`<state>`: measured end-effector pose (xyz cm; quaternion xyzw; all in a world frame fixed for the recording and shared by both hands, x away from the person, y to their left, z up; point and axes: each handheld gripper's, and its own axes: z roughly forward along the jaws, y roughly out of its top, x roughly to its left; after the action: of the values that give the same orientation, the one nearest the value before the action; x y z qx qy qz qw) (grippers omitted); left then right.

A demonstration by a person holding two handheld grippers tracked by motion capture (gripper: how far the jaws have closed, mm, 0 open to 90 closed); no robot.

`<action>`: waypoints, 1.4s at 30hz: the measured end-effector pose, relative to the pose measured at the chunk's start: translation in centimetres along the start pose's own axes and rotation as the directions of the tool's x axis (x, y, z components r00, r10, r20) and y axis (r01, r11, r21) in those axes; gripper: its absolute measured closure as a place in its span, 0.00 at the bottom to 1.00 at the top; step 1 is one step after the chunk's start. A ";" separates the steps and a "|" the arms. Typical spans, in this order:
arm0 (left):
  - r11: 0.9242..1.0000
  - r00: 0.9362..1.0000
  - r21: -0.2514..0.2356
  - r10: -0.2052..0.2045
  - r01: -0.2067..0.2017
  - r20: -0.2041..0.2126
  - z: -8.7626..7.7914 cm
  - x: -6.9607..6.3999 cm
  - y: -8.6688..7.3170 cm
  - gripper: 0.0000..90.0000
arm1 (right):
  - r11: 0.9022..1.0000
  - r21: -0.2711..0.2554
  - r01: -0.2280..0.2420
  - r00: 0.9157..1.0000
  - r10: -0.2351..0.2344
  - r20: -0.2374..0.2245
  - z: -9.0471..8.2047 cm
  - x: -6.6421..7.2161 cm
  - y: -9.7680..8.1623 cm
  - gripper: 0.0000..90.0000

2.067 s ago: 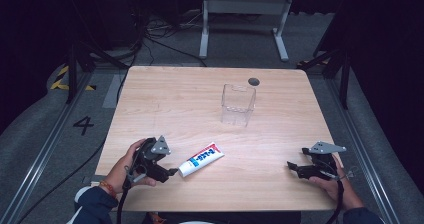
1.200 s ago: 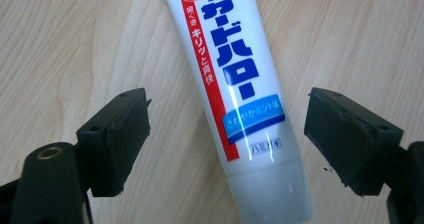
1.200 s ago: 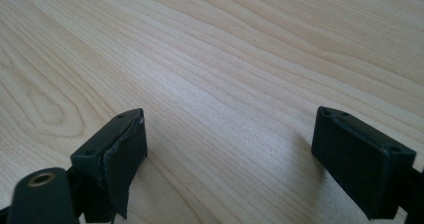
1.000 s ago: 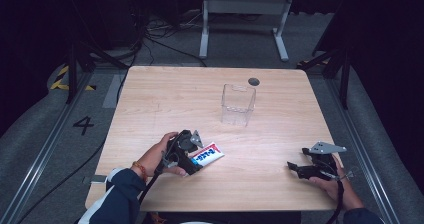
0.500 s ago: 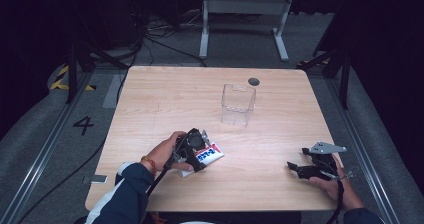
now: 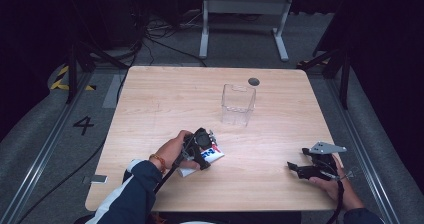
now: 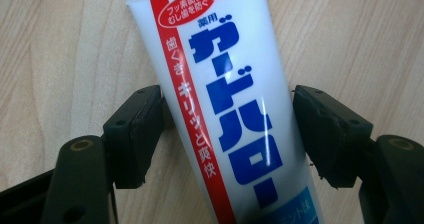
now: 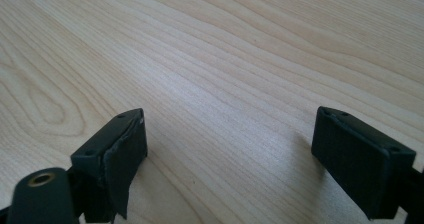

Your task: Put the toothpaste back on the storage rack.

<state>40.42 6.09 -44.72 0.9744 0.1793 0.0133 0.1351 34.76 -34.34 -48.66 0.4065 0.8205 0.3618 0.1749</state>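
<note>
A white toothpaste tube (image 6: 215, 157) with blue and red print lies flat on the wooden table (image 6: 160, 99), near its front middle. My left gripper (image 6: 202, 148) is over it, open, one jaw on each side of the tube (image 7: 235, 99). In the left gripper view the left jaw sits against the tube's edge, while a small gap separates the right jaw from it. My right gripper (image 6: 296, 168) rests at the front right of the table, open, with bare wood between its jaws (image 8: 230, 154).
A clear plastic box (image 6: 238, 104) stands upright behind the tube, toward the table's middle. A small dark round spot (image 6: 253, 81) lies near the far edge. Beyond the table are a metal stand (image 6: 242, 6) and cables on the floor.
My left gripper has moved right from the table's front left and come down over the toothpaste tube, which has shifted slightly. The right gripper has stayed still.
</note>
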 end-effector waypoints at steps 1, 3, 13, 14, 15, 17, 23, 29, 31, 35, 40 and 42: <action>1.000 1.000 0.014 0.006 -0.006 -0.001 -0.1 0.0 0.2 0.34 | 1.000 0.000 0.000 1.000 0.000 -0.001 0.0 0.0 0.0 0.16; 1.000 1.000 -0.012 0.008 -0.009 -0.004 0.0 0.0 0.3 0.37 | 1.000 0.000 0.000 1.000 0.000 -0.001 0.0 0.0 0.0 0.16; 1.000 1.000 -0.007 0.022 -0.022 -0.002 -0.4 -0.5 0.3 0.57 | 1.000 0.000 0.000 1.000 0.000 -0.001 0.0 0.0 0.0 0.16; 1.000 1.000 -0.019 0.016 -0.016 -0.004 -0.4 -0.5 0.2 0.58 | 1.000 0.000 0.000 1.000 0.000 0.000 0.0 0.0 0.0 0.16; 1.000 1.000 -0.013 0.020 -0.020 -0.008 -0.6 -0.5 0.2 0.59 | 1.000 -0.001 0.000 1.000 0.000 -0.001 0.0 0.0 0.0 0.16; 0.999 1.000 -0.022 0.027 -0.027 -0.014 -0.8 -0.5 0.1 0.63 | 1.000 -0.001 0.001 1.000 -0.001 -0.001 0.0 0.0 0.0 0.16; 0.997 0.999 -0.080 0.016 -0.019 -0.036 -1.6 -0.5 -0.3 0.70 | 1.000 -0.003 0.003 1.000 -0.003 -0.001 0.0 0.0 0.0 0.16; 0.988 0.999 -0.156 0.005 -0.012 -0.049 -2.2 -0.7 -0.8 0.72 | 1.000 -0.002 0.002 1.000 -0.002 -0.002 0.0 0.0 0.0 0.16; 0.982 0.998 -0.186 0.002 -0.012 -0.056 -2.5 -0.6 -0.9 0.73 | 1.000 -0.002 0.002 1.000 -0.002 -0.002 0.0 0.0 0.0 0.16; 0.976 0.999 -0.216 -0.019 0.008 -0.049 -3.1 -0.4 -1.2 0.74 | 1.000 -0.003 0.002 1.000 -0.002 -0.001 0.0 0.0 -0.1 0.16; 0.963 0.998 -0.269 -0.037 0.022 -0.050 -4.0 -0.1 -1.8 0.74 | 1.000 -0.002 0.002 1.000 -0.002 -0.001 -0.1 0.0 -0.1 0.16; 0.955 0.998 -0.295 -0.039 0.021 -0.056 -4.5 -0.1 -1.9 0.75 | 1.000 -0.002 0.001 1.000 -0.001 -0.002 -0.1 0.0 -0.1 0.16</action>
<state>39.33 8.97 -40.90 0.9398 0.1942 0.0673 0.2730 34.69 -34.37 -48.67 0.4054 0.8206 0.3629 0.1749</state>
